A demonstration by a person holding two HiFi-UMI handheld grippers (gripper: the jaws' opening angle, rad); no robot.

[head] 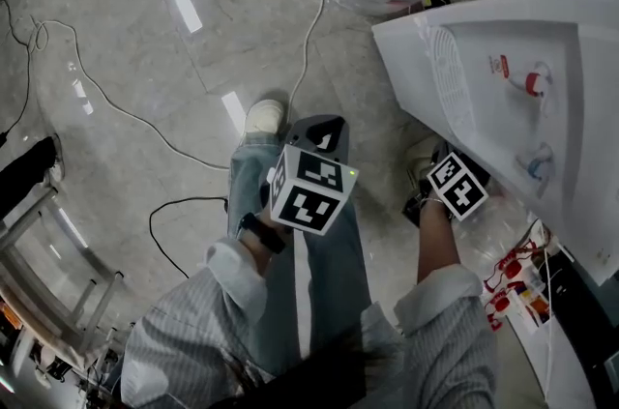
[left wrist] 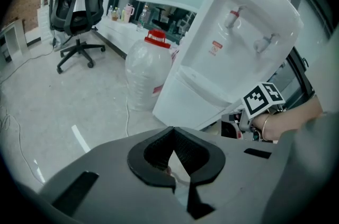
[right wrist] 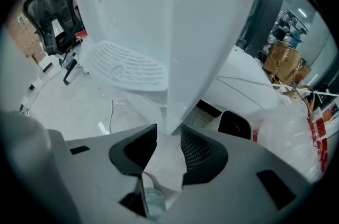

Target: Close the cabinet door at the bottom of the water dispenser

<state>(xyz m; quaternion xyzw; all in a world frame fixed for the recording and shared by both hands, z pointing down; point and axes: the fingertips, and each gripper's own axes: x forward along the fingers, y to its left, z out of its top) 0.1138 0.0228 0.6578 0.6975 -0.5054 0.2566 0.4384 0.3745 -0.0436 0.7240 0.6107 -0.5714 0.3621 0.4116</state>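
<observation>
Left gripper (head: 325, 136): jaws pressed together with nothing between them. It hangs above the person's leg (head: 324, 281), left of the water dispenser (head: 503, 88). Right gripper (right wrist: 168, 135): jaws pinch the free edge of the white cabinet door (right wrist: 185, 37). The door is low on the dispenser's front, at the right, below the drip tray (right wrist: 127, 66).

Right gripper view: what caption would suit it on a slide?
Right gripper clasping the edge of the open white cabinet door, ready to swing it shut.
</observation>
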